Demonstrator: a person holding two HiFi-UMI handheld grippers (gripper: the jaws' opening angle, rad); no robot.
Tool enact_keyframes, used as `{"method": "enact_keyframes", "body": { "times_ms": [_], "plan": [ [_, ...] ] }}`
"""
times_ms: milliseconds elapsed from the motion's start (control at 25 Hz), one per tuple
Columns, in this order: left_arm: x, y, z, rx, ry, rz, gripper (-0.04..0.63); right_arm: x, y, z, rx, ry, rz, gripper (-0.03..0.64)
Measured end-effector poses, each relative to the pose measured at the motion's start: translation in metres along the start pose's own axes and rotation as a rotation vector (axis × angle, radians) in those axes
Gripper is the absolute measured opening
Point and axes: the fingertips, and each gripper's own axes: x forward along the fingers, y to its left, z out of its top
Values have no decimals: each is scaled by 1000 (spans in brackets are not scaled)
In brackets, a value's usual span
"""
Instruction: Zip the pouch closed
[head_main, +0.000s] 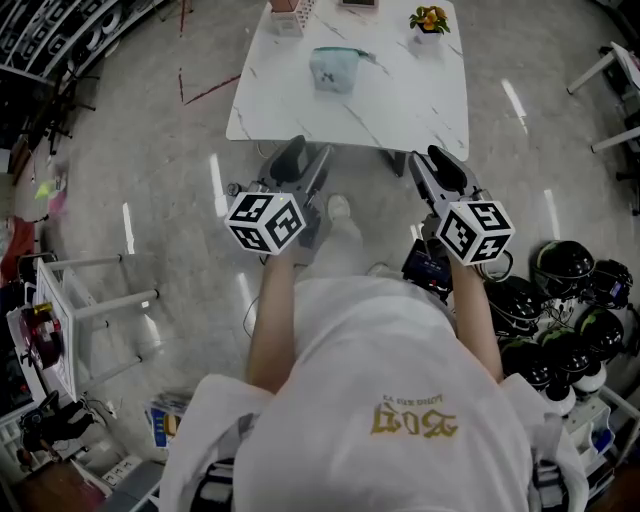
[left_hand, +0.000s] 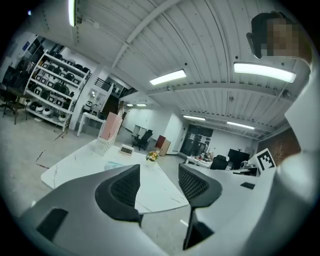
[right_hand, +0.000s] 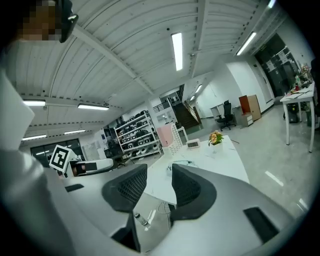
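A pale teal pouch (head_main: 333, 68) lies on the white marble table (head_main: 400, 100), toward its far side. Both grippers hang over the floor just short of the table's near edge, pointing at it. My left gripper (head_main: 300, 152) is open wide with nothing between its pads. My right gripper (head_main: 440, 162) is also open, its jaws less far apart and empty. In the left gripper view the pouch (left_hand: 116, 164) peeks out beside the left jaw, far beyond the gripper (left_hand: 159, 180). The right gripper view shows the pouch (right_hand: 180, 162) on the table past the gripper (right_hand: 159, 182).
On the table's far edge stand a pink organizer (head_main: 290, 10), a small clock (head_main: 358, 3) and a flower pot (head_main: 429, 22). Several black helmets (head_main: 565, 300) lie on the floor at right. A white rack (head_main: 60, 310) stands at left, another white table (head_main: 610, 70) at far right.
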Motion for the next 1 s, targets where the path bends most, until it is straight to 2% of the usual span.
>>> {"method": "enact_keyframes", "body": {
  "times_ms": [200, 360, 680, 920, 1000],
  "plan": [
    [32, 27, 2, 14, 30, 6, 230, 36, -23, 3, 21, 16, -16, 149],
    [72, 65, 8, 5, 60, 5, 224, 84, -45, 2, 40, 48, -31, 147],
    [169, 146, 45, -15, 131, -43, 209, 188, -87, 21, 95, 108, -100, 144],
    [220, 196, 47, -44, 200, -74, 207, 243, -107, 19, 140, 167, -136, 141],
    [232, 213, 45, -48, 224, -76, 181, 257, -111, 16, 158, 190, -144, 141]
  ]
}}
